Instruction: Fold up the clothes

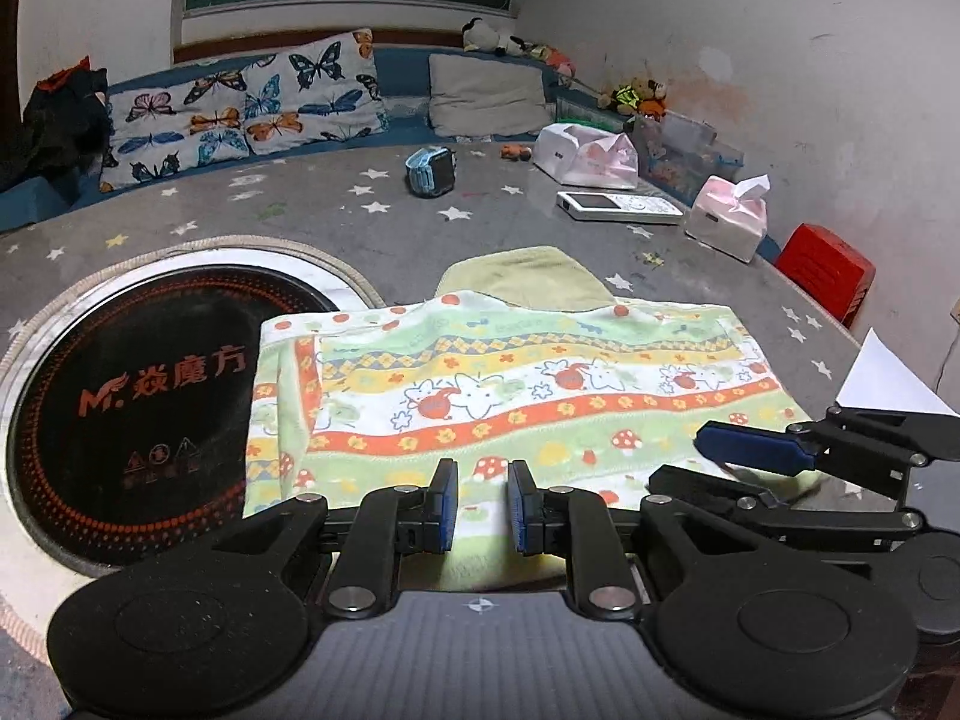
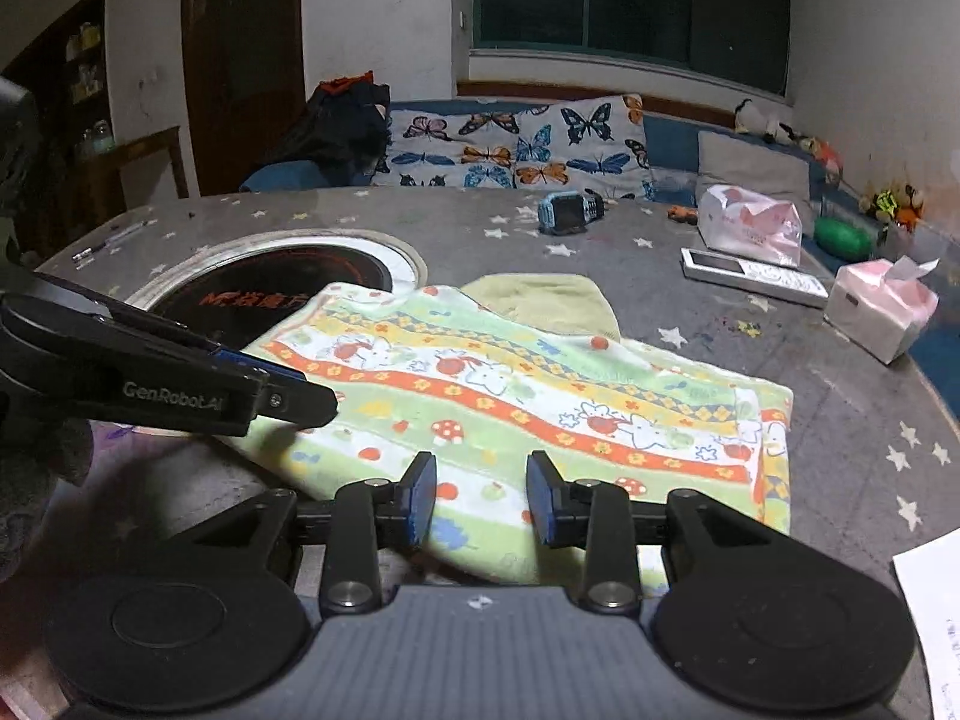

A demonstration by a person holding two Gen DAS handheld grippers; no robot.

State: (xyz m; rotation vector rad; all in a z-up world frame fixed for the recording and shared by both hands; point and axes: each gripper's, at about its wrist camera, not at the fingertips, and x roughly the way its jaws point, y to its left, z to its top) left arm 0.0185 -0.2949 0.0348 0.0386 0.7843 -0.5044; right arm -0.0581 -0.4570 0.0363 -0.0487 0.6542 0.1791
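My left tool (image 1: 482, 501) sits at the bottom centre of its own view with a narrow gap between its 2 blue pads; the patterned cloth (image 1: 510, 396) lies under and beyond that gap, and I cannot tell whether the pads pinch its near edge. My right tool (image 2: 481, 498) is at the bottom centre of its view, its jaws standing apart with nothing pinched, the cloth's near edge lying below the gap. In the left view the right tool reaches in from the lower right over the cloth's corner; in the right view the left tool comes in from the left edge over the opposite corner.

The cloth fills the middle of both views, spread flat on the grey star-print table (image 1: 336, 204). It is folded, with a doubled band along 1 side, and printed in wavy orange, yellow and green stripes with rabbits, flowers and mushrooms. A pale green cloth (image 1: 528, 276) pokes out from behind its far edge.
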